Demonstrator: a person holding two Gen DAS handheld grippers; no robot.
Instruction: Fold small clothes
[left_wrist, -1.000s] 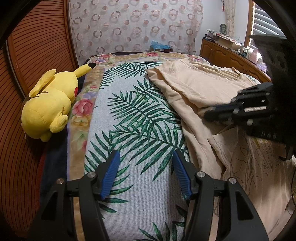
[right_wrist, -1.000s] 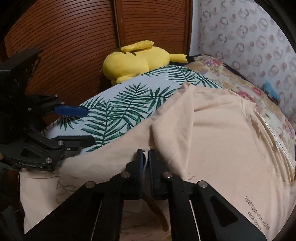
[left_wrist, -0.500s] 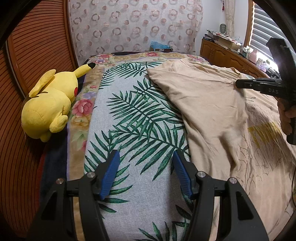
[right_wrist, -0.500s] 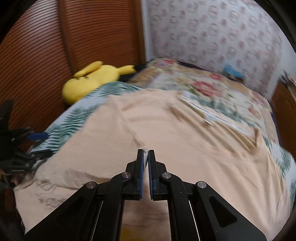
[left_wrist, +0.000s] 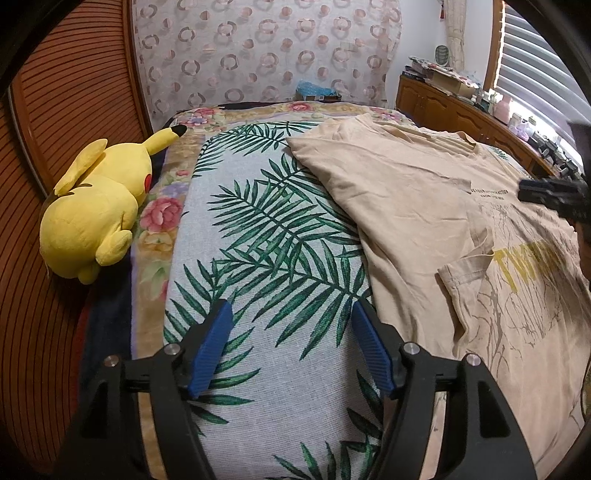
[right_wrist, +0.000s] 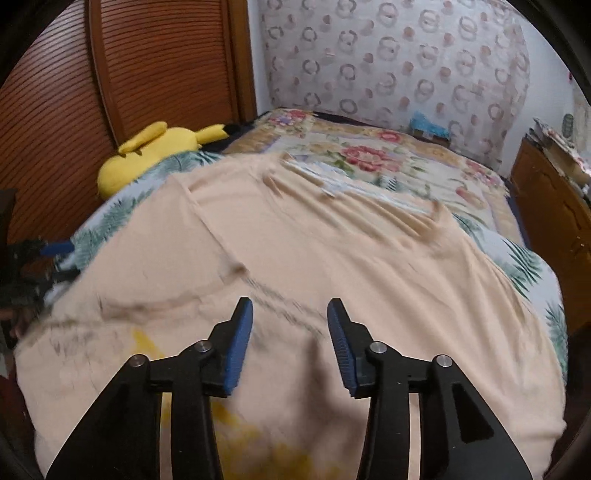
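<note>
A beige T-shirt (right_wrist: 332, 258) is spread print-up on the bed (left_wrist: 258, 229), over a palm-leaf cover, with one sleeve (left_wrist: 465, 266) turned in over the chest near the yellow lettering. The right gripper (right_wrist: 290, 343) hangs above the print; its jaws have just been opening and stand moderately wide, with nothing between them. The left gripper (left_wrist: 291, 347) is held over bare cover beside the shirt's edge, its jaws wide and empty, having just been opening a little further. A plush toy (left_wrist: 92, 206) lies well apart by the wall. The fold would be best made by pinching only the near hem and shoulder edge, lifting little, and laying the side over in a straight line so that the turned-in sleeve is not dragged into creases.
</note>
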